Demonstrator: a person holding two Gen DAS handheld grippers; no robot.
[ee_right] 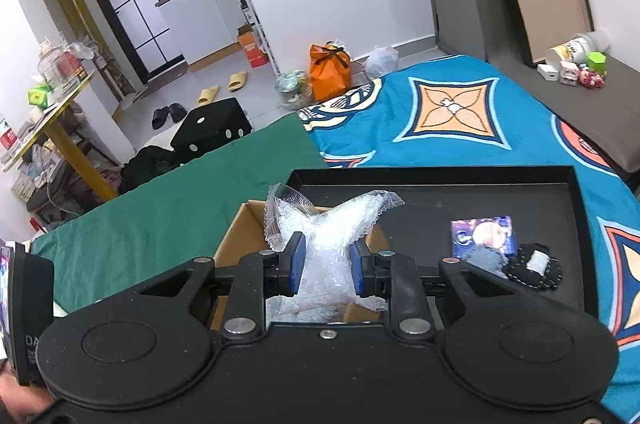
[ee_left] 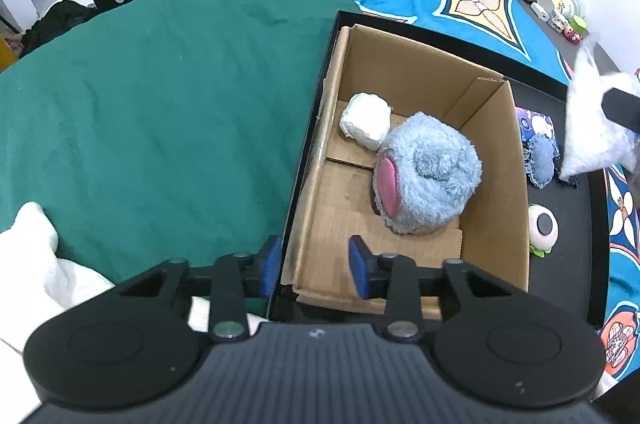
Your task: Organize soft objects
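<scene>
The right claw (ee_right: 326, 266) is clamped on a clear plastic bag (ee_right: 324, 244) held above the cardboard box (ee_left: 492, 183). The left claw (ee_left: 314, 266) gapes wide and holds nothing, straddling the box's near left wall. Inside the box lie 1 blue plush toy (ee_left: 430, 179) and 1 white ball (ee_left: 366, 121). The box sits in a black tray (ee_right: 440, 195) on the bed. No writing is legible.

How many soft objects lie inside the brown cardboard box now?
2: a white cloth ball in the far left corner of the brown cardboard box, and a fluffy blue plush toy beside it.
</scene>
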